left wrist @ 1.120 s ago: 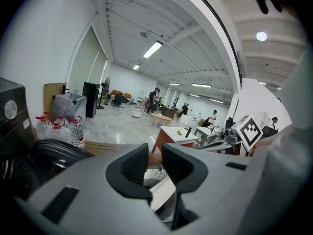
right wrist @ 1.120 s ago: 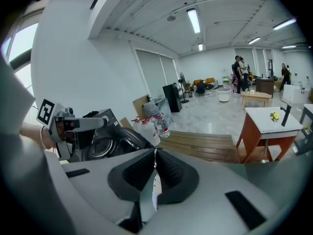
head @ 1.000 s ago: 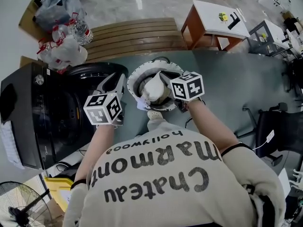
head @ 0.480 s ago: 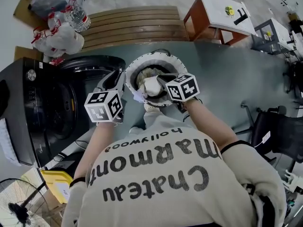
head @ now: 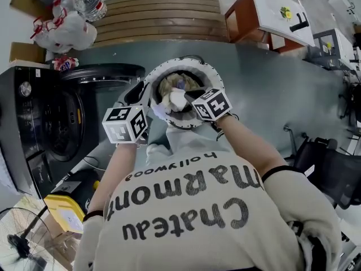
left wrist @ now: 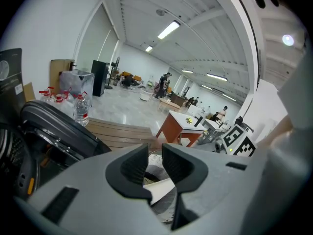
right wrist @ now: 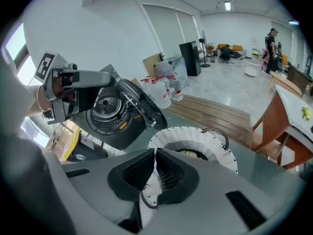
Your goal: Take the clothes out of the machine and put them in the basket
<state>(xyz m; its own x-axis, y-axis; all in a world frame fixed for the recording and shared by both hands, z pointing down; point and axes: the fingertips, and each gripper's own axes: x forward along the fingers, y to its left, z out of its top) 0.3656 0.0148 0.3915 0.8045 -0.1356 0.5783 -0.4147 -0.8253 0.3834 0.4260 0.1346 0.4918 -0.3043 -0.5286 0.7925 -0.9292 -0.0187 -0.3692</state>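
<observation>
A round white woven basket point(head: 212, 75) stands on the grey floor in front of me, with beige clothes point(head: 168, 84) inside. A white garment point(head: 178, 100) hangs in its mouth. My right gripper point(head: 189, 96) is shut on that garment, and thin white cloth point(right wrist: 149, 196) shows pinched between its pads point(right wrist: 167, 173). At the basket's left rim my left gripper point(head: 141, 92) has its jaws slightly apart, with a white fold point(left wrist: 159, 190) caught across the gap. The black washing machine point(head: 39, 123) stands to the left with its door point(head: 107, 72) open.
A wooden slatted bench point(head: 155, 18) lies beyond the basket, and a red-brown table with a white top point(head: 271, 16) stands at the far right. Bags and water bottles point(head: 67, 21) sit at the far left. A yellow box point(head: 65, 210) and a fan point(head: 22, 241) are near left, a black chair point(head: 333, 168) right.
Both grippers have sunk with the white garment, from above the basket's rim down into its mouth. Neither gripper's jaws have visibly changed.
</observation>
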